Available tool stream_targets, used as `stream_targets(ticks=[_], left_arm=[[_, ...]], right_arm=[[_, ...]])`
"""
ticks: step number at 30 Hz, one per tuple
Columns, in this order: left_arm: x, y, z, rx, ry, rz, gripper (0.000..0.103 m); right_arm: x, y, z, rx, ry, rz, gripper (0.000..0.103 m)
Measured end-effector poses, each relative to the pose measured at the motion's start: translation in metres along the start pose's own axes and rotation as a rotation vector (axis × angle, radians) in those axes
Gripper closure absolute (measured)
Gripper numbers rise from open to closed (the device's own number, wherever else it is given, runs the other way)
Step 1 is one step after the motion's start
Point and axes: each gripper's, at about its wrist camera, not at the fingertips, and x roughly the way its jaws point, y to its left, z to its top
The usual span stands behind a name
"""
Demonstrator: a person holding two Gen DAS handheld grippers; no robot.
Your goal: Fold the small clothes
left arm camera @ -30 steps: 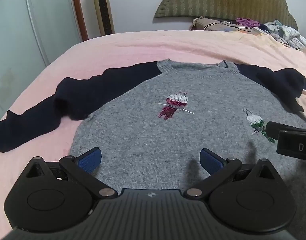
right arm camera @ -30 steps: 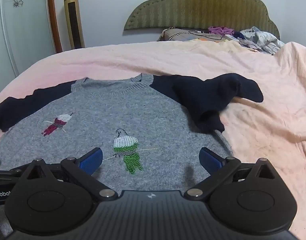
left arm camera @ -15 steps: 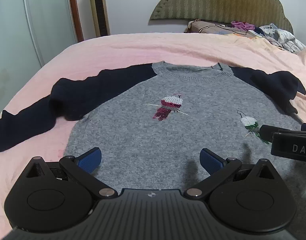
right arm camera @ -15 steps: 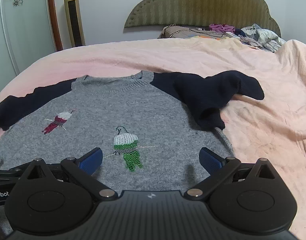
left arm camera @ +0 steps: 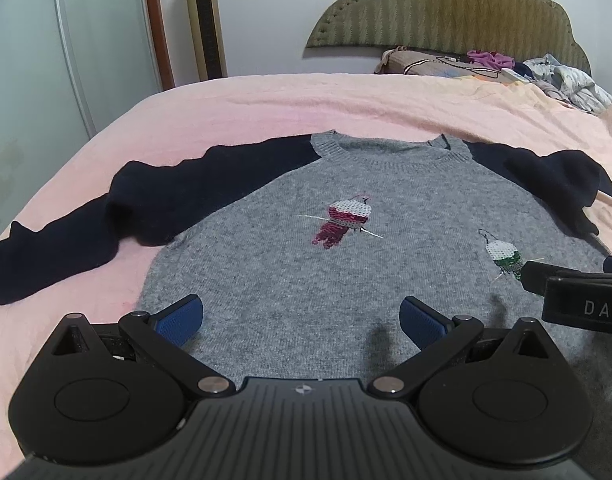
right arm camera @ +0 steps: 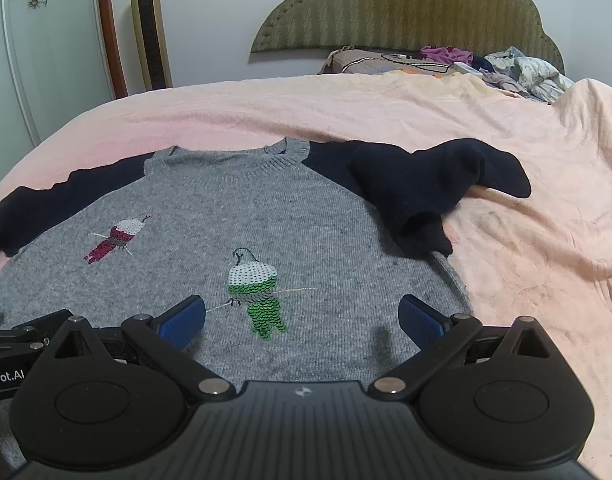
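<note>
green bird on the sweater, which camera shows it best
The right wrist view: the green bird sits whole and large near the middle, between the open fingers of the right gripper. In the left wrist view the same bird is small, near the right edge, and partly covered by the right gripper's black body.

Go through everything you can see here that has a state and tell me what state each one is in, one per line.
Grey knit sweater with navy sleeves: spread flat, front up, unfolded.
Navy sleeve on the left: stretched out sideways on the pink bedspread.
Navy sleeve on the right: bunched and doubled over.
Left gripper: jaws open, empty, above the hem.
Right gripper: jaws open, empty, above the hem.
</note>
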Motion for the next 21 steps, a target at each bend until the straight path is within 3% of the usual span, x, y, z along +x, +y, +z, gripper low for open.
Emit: stream_targets(ticks=[21], left_arm=[[0.007,-0.002,0.001,-0.002,0.031,-0.001,0.0]], right_arm=[[0.003,-0.01,-0.002,0.006,0.002,0.003,0.0]])
